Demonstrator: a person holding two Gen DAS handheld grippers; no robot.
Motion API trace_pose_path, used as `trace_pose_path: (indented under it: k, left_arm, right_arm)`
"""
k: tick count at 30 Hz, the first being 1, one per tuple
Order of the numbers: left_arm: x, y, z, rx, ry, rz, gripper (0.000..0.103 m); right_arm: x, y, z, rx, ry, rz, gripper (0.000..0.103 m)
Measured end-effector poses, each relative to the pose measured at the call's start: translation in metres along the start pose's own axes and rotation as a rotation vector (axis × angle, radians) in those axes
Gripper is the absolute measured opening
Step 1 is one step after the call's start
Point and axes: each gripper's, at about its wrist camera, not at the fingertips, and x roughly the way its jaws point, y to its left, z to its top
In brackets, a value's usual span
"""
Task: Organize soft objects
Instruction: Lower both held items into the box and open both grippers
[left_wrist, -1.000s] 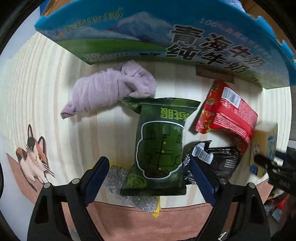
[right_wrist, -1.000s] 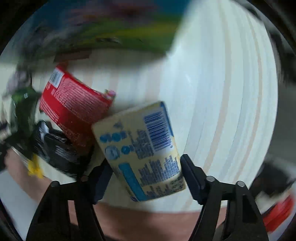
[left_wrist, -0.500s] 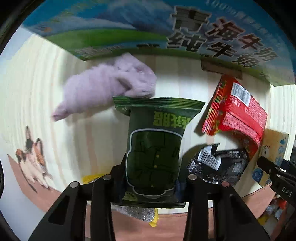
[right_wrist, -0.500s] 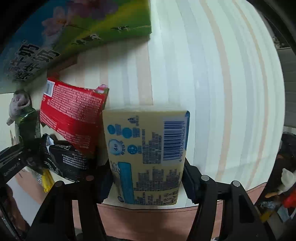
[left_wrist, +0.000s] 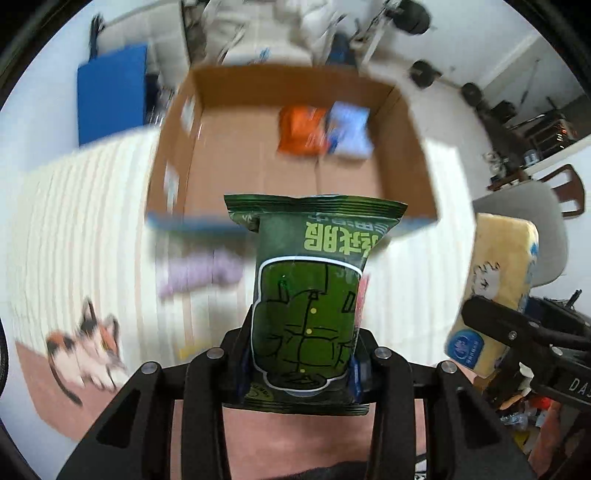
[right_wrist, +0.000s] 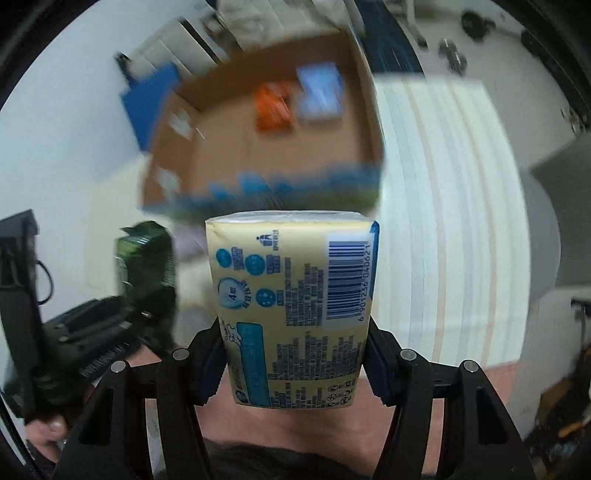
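Pale striped counter (left_wrist: 92, 236) below me; my left hand-held gripper (left_wrist: 301, 369) is clamped on the green packet (left_wrist: 308, 295), my right hand-held gripper (right_wrist: 295, 363) on the yellow tissue pack (right_wrist: 291, 306), both raised mid-carry. Next I judge: lower them into the cardboard box (left_wrist: 236, 155).

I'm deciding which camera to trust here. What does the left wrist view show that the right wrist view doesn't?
Only the left wrist view shows the cat picture and the green packet's front. Only the right shows the yellow tissue pack's barcode side. Both show the cardboard box holding an orange packet and a blue packet.
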Motion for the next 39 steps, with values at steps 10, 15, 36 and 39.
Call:
trace_pose_path:
  k: [10,15,36,39]
  left_arm:
    - [0.009,0.010,0.161,-0.002,-0.006,0.064,0.036]
    - [0.060,0.022,0.214,-0.014,0.085,0.091,0.036]
    - [0.189,0.052,0.278,-0.058,0.357,0.130,0.044]
    - [0.182,0.056,0.283,-0.074,0.338,0.110,0.054]
  right_arm:
    - [0.018,0.026,0.115,-0.037,-0.049,-0.110,0.065]
    - [0.085,0.027,0.166,-0.018,0.050,-0.156,0.065]
    - [0.214,0.014,0.165,-0.014,0.330,-0.270,0.067]
    - [0.212,0.015,0.167,0.002,0.328,-0.247,0.073]
